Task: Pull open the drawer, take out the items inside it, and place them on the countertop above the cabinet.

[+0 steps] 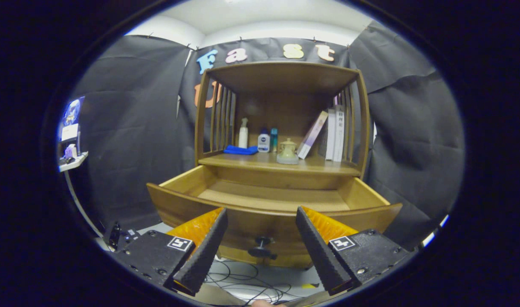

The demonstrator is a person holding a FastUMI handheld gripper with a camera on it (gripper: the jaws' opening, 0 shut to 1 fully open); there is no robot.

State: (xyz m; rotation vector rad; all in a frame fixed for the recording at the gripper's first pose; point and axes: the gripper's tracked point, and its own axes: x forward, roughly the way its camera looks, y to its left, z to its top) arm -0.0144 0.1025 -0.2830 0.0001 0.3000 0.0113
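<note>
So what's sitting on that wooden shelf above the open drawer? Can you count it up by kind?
Bottles: 3 (white spray bottle, white bottle with blue cap, teal bottle)
Books: 3 (one leaning, two upright)
Blue cloth: 1
Lidded ceramic pot: 1
Total: 8
The gripper is open, nearer than the drawer front.

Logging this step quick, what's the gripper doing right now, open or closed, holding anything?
Gripper: open, holding nothing; its fingers are spread in front of the pulled-out drawer, with the knob between them.
</note>
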